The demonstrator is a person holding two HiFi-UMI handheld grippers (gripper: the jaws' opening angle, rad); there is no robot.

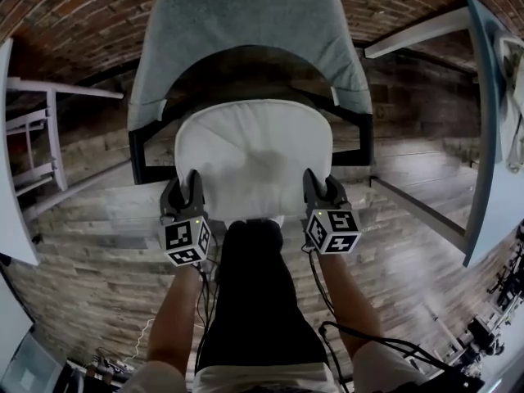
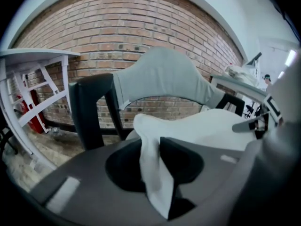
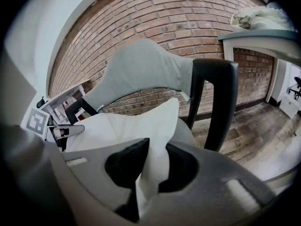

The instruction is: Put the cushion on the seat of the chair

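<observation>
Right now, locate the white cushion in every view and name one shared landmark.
Head view: cushion at centre.
Left gripper view: cushion from centre to right.
Right gripper view: cushion centre-left.
Shared landmark: grey backrest cover, above it everywhere.

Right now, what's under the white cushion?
The chair's grey seat: only an edge peeks out beside the cushion. The rest is covered, so I cannot tell whether the cushion touches it yet. The left gripper and right gripper grip its near corners.

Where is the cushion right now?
Centre of the head view, the white cushion is over the chair seat, its near corners pinched by the left claw and right claw.
</observation>
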